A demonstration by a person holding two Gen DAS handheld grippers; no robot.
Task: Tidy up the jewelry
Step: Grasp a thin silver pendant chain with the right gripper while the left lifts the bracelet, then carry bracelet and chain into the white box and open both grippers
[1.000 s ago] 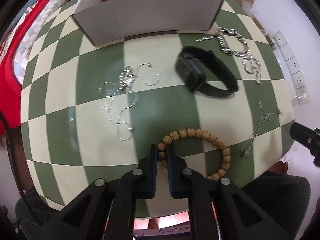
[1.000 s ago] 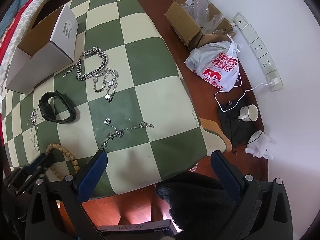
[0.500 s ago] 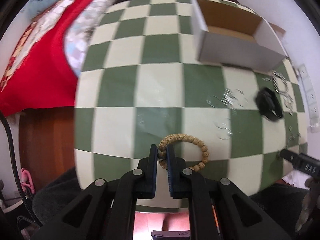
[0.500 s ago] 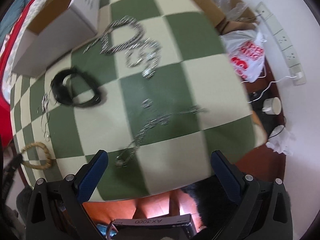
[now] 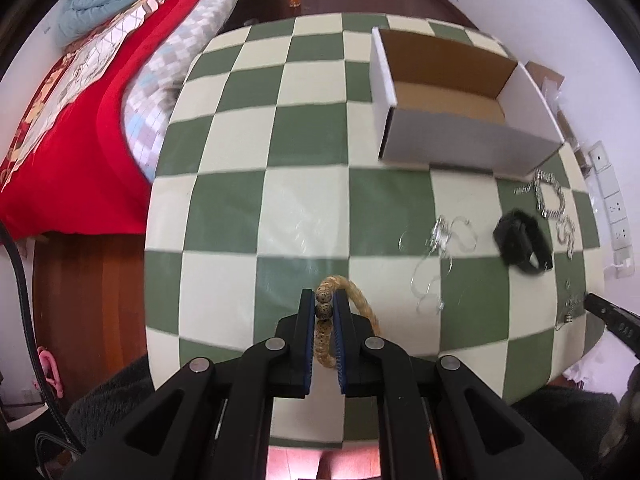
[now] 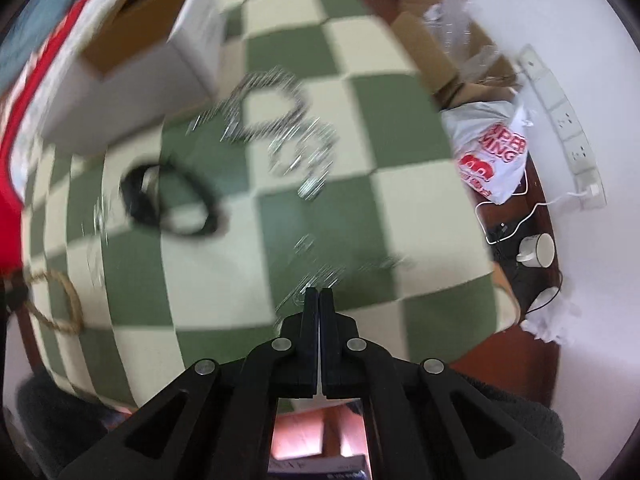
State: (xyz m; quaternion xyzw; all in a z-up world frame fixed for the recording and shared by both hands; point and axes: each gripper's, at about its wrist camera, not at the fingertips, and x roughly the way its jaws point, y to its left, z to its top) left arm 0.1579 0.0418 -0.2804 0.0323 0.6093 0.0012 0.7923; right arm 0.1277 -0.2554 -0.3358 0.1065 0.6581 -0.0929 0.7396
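Wooden bead bracelet (image 5: 325, 320) stands edge-on, clamped in left hand-held gripper (image 5: 324, 300); right (image 6: 319, 294) closed.

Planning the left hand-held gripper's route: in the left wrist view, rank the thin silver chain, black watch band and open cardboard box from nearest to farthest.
1. Thin silver chain, ahead and right of the left hand-held gripper, which grips the bead bracelet.
2. Black watch band, further right.
3. Open cardboard box, at the table's far right.
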